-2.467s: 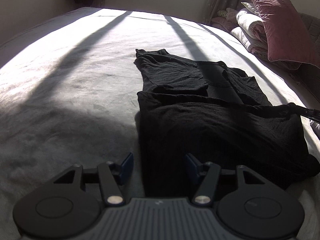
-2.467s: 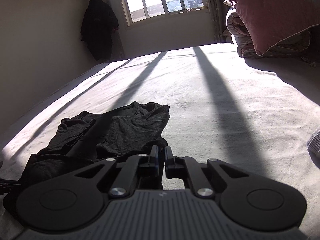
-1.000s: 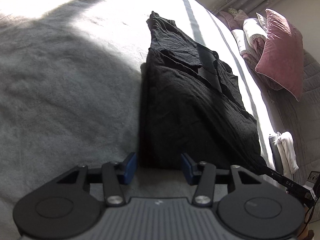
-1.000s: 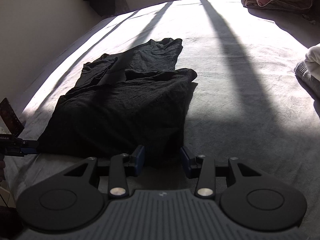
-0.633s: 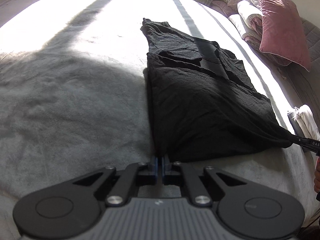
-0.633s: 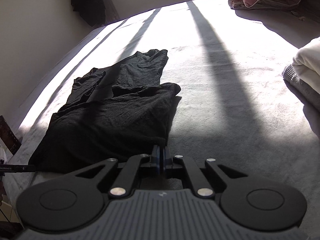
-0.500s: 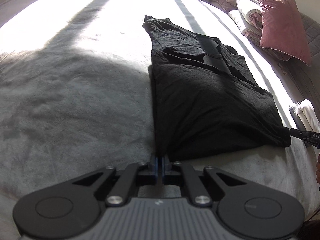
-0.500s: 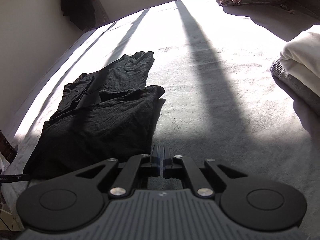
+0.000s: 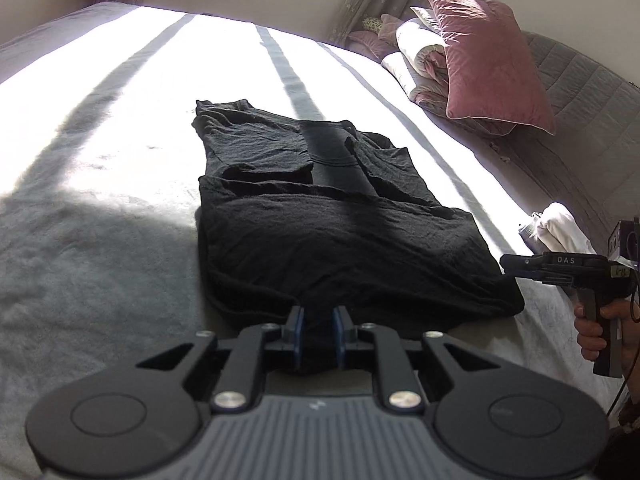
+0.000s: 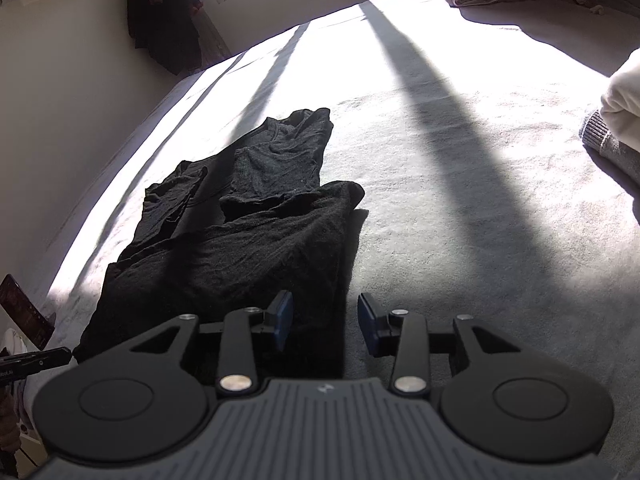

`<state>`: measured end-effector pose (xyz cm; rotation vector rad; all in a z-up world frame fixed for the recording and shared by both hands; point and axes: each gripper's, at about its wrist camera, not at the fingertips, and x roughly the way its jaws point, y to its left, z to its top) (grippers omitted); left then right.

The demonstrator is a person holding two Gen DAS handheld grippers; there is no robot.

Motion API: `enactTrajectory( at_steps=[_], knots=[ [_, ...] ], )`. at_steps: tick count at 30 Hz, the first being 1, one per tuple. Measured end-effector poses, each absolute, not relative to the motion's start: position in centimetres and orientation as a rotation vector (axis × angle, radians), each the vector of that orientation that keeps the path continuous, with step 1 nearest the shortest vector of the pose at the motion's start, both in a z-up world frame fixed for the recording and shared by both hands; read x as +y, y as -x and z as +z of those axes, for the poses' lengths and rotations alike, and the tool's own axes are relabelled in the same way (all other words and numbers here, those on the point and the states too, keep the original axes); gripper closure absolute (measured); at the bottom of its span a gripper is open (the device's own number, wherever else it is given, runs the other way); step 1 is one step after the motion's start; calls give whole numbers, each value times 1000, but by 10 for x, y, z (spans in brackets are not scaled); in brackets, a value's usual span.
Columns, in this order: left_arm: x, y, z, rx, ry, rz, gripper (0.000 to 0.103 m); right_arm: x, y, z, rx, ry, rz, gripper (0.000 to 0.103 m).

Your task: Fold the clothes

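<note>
- The black garment (image 9: 340, 236) lies partly folded on the grey bed (image 9: 100, 240), its near hem facing both grippers.
- The left gripper (image 9: 318, 334) has just been opening; dark cloth sits between its narrowly parted fingers (image 9: 297, 332), but whether they pinch it I cannot tell.
- The right gripper (image 10: 324, 326) has just been opening too, fingers (image 10: 283, 318) released around the hem corner.
- To fold well, clamp both hem corners evenly, lift together, and carry the hem level toward the collar.

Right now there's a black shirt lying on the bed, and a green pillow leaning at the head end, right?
Nearly. The pillow is pink, not green, as the left wrist view shows. The black shirt does lie on the bed, and the pillow leans at the head end.
</note>
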<state>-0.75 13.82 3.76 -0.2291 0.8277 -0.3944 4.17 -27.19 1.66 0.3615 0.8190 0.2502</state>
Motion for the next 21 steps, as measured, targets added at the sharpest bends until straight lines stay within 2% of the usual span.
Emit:
enactTrajectory(
  at_steps=[10, 11, 12, 14, 21],
  knots=[
    [86, -23, 11, 891, 185, -477, 87, -251, -64, 5, 761, -219, 151, 62],
    [89, -26, 13, 879, 186, -461, 83, -252, -65, 6, 760, -227, 151, 62],
    [94, -31, 17, 858, 176, -428, 72, -253, -67, 8, 761, -244, 159, 62],
    [103, -42, 25, 803, 141, -342, 57, -256, -74, 10, 767, -273, 170, 61],
    [147, -80, 22, 696, 112, -14, 51, -251, -111, 0, 765, -301, 112, 59]
  ],
)
